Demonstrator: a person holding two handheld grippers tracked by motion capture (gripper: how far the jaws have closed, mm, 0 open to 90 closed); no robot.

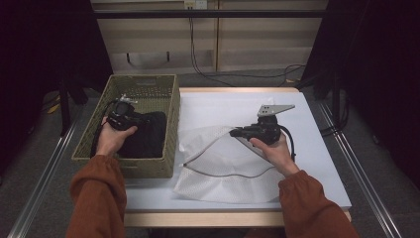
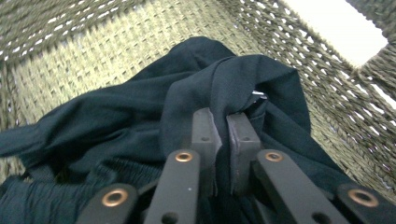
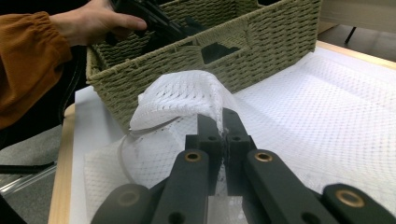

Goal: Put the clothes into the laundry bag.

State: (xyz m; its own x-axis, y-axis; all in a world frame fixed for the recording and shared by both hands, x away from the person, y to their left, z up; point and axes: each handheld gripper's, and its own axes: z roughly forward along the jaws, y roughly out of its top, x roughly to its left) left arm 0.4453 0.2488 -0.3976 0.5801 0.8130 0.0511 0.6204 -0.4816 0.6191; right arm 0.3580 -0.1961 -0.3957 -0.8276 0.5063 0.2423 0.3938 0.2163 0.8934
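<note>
A black garment [image 1: 148, 136] lies bunched in the woven green basket [image 1: 171, 114] at the table's left. My left gripper [image 1: 141, 119] reaches into the basket. In the left gripper view its jaws [image 2: 223, 119] are shut on a raised fold of the black garment [image 2: 116, 112]. A white mesh laundry bag [image 1: 223, 168] lies on the table to the right of the basket, its zipped mouth gaping. My right gripper [image 1: 233, 133] is shut on the bag's upper edge and holds it lifted. The right gripper view shows the mesh [image 3: 182, 93] pinched between the pads [image 3: 220, 122].
The basket [image 3: 261, 42] stands right beside the bag, with its near wall touching the mesh. The white table [image 1: 307, 148] has bare surface at the right and back. Cables run across the floor behind the table. Dark curtains hang on both sides.
</note>
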